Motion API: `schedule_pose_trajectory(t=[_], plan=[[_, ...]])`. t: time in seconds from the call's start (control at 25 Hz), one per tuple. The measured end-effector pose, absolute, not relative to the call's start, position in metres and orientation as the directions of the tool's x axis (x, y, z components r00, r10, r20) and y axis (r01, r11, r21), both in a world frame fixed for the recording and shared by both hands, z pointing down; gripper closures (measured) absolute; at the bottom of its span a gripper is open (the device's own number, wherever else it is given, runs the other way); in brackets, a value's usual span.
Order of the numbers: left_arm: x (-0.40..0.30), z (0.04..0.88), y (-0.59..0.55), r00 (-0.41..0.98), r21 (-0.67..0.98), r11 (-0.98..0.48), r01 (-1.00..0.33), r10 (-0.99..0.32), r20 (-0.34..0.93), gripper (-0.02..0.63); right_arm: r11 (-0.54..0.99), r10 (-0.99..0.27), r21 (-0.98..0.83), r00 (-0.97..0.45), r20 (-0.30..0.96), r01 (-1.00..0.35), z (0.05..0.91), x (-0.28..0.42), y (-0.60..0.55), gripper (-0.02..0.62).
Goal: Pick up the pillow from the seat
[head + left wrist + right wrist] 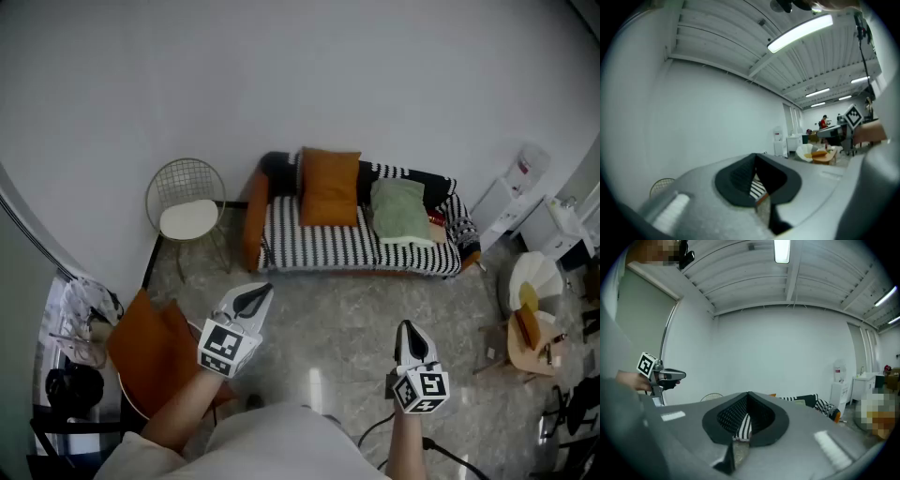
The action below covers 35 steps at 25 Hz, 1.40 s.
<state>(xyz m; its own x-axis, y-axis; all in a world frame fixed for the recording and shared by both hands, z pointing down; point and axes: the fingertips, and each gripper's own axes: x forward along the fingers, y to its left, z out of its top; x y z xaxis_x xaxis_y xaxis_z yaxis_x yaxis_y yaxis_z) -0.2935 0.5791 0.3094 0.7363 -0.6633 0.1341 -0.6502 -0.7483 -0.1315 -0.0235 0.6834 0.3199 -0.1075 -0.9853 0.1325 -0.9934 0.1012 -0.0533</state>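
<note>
Left gripper point(251, 302) and right gripper point(409, 342) clenched empty, aimed at the distant sofa point(309, 246), presumably pre-approach; orange pillow point(330, 186) propped against its back edge, left end, green pillow point(398, 211) rightward.

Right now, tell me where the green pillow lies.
The green pillow lies on the striped sofa, right of the orange pillow, in the head view.

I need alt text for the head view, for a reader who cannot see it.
The left gripper and right gripper, both shut and empty, point toward a striped sofa holding an orange pillow and a green pillow.
</note>
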Motion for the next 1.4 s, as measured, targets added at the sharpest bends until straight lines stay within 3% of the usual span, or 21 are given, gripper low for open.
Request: schedule_pose_trajectory(t=[0.64,1.4], plan=[[-0.278,0.306,0.591,0.744,-0.137,-0.754,-0.642,-0.656,0.125,0.605,0.112,-0.984,-0.056,-0.119,0.132,-0.992,0.322,-0.014,0.694,0.591],[-0.235,0.333,0.622,0.716,-0.119,-0.738,-0.665,-0.674,0.180,0.605,0.142,-0.961,-0.010,-0.140,0.239,-0.990,0.357,0.033,0.726,0.589]])
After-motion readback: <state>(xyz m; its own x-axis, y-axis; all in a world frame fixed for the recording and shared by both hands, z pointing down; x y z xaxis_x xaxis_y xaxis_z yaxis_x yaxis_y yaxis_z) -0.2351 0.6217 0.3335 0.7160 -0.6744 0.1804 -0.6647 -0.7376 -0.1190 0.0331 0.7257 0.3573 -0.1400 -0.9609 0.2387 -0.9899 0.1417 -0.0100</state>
